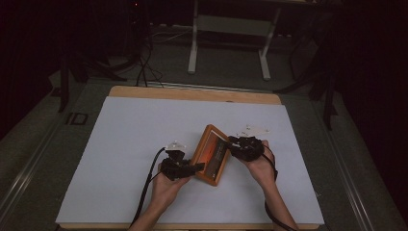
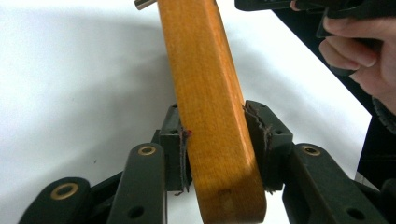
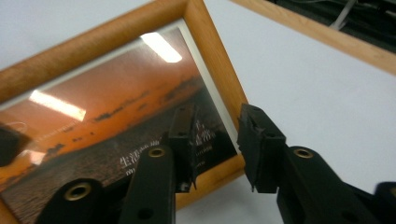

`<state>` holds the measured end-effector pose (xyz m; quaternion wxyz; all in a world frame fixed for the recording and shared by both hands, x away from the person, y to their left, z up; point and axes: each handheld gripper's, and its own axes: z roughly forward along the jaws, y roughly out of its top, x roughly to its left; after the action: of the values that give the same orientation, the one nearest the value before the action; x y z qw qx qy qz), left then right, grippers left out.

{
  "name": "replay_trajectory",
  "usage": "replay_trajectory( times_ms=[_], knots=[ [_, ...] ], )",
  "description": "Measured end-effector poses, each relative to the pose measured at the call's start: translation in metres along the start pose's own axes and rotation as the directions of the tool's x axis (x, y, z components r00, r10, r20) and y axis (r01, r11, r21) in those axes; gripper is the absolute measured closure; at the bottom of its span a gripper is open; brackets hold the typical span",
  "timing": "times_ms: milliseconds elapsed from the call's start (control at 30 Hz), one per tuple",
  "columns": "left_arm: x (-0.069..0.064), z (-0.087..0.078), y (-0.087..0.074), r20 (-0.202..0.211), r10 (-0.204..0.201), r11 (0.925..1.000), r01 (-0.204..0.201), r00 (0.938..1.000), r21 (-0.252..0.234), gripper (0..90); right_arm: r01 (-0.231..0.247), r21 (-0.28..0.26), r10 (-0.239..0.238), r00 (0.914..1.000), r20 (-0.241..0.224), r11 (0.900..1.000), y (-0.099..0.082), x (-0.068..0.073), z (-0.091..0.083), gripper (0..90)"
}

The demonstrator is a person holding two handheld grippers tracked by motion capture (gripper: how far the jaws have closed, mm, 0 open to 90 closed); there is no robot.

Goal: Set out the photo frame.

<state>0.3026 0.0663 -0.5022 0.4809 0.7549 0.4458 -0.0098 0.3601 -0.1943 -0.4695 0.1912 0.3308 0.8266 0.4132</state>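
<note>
A wooden picture frame (image 1: pixel 211 154) with an orange sunset photo stands tilted on the white sheet, held between the two hands. My left gripper (image 1: pixel 195 167) grips its lower left edge. In the left gripper view both pads (image 2: pixel 183 154) press on the sides of the wooden rail (image 2: pixel 205 84), so my left gripper (image 2: pixel 215 135) is shut on it. My right gripper (image 1: pixel 231 143) is at the frame's right side. In the right gripper view its jaws (image 3: pixel 217 126) straddle the corner of the frame (image 3: pixel 93 42) with a gap, one over the glass and one off the edge, so it is open.
A white sheet (image 1: pixel 144 134) covers the wooden table (image 1: pixel 192 92). A few small white pieces (image 1: pixel 255 129) lie just behind the right hand. A metal stand (image 1: pixel 231 24) and cables are on the dark floor beyond the table. The right hand (image 2: pixel 359 51) shows in the left gripper view.
</note>
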Motion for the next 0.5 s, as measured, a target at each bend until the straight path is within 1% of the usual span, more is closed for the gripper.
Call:
replay_trajectory(
  times_ms=[33,100,133,167,200,233,267,367,400,433,467,500],
  knots=[
    [-0.002,0.0,0.0,-0.001,0.007,1.0,-0.007,1.0,-0.007,64.3,0.005,0.0,-0.005,1.0,-0.004,1.0,0.001,0.0,-0.003,64.2],
    [-0.008,0.0,0.001,-0.003,0.041,0.999,-0.041,0.9991,-0.019,65.7,0.023,0.006,-0.023,0.9996,-0.014,0.9997,0.003,0.0,-0.008,62.2],
    [-0.01,0.0,0.001,-0.007,0.05,0.9985,-0.05,0.9987,-0.022,66.1,0.033,0.008,-0.033,0.9994,-0.013,0.9994,0.004,0.001,-0.012,61.5],
    [-0.01,0.0,0.001,-0.007,0.05,0.9985,-0.05,0.9987,-0.022,66.2,0.039,0.007,-0.039,0.9992,-0.012,0.9992,0.004,0.001,-0.015,61.3],
    [-0.015,0.0,0.002,-0.018,0.074,0.9969,-0.074,0.9971,-0.026,66.4,0.039,0.0,-0.039,0.9992,-0.012,0.9992,0.004,0.001,-0.019,61.0],
    [-0.015,0.0,0.002,-0.018,0.074,0.9969,-0.074,0.9971,-0.026,66.6,0.039,0.0,-0.039,0.9992,-0.012,0.9992,0.004,0.001,-0.019,61.0],
    [-0.018,0.001,0.003,-0.021,0.093,0.9953,-0.093,0.9954,-0.026,66.8,0.039,-0.014,-0.039,0.9992,-0.005,0.9991,0.003,0.0,-0.026,60.5],
    [-0.02,0.002,0.003,-0.027,0.102,0.9943,-0.103,0.9944,-0.03,67.1,0.038,-0.024,-0.038,0.9993,-0.001,0.999,0.002,-0.002,-0.035,59.8],
    [-0.022,0.003,0.003,-0.035,0.112,0.993,-0.113,0.9931,-0.034,67.2,0.043,-0.022,-0.043,0.9991,0.004,0.9988,0.002,-0.003,-0.039,59.2],
    [-0.022,0.003,0.003,-0.035,0.112,0.993,-0.113,0.9931,-0.034,67.3,0.043,-0.022,-0.043,0.9991,0.004,0.9988,0.002,-0.003,-0.039,59.2],
    [-0.025,0.003,0.004,-0.041,0.13,0.9907,-0.131,0.9907,-0.034,67.3,0.048,-0.025,-0.047,0.9988,0.012,0.9985,0.002,-0.006,-0.045,58.7],
    [-0.025,0.003,0.004,-0.041,0.13,0.9907,-0.131,0.9907,-0.034,67.4,0.048,-0.028,-0.047,0.9988,0.015,0.9985,0.001,-0.007,-0.047,58.5]
  ],
)
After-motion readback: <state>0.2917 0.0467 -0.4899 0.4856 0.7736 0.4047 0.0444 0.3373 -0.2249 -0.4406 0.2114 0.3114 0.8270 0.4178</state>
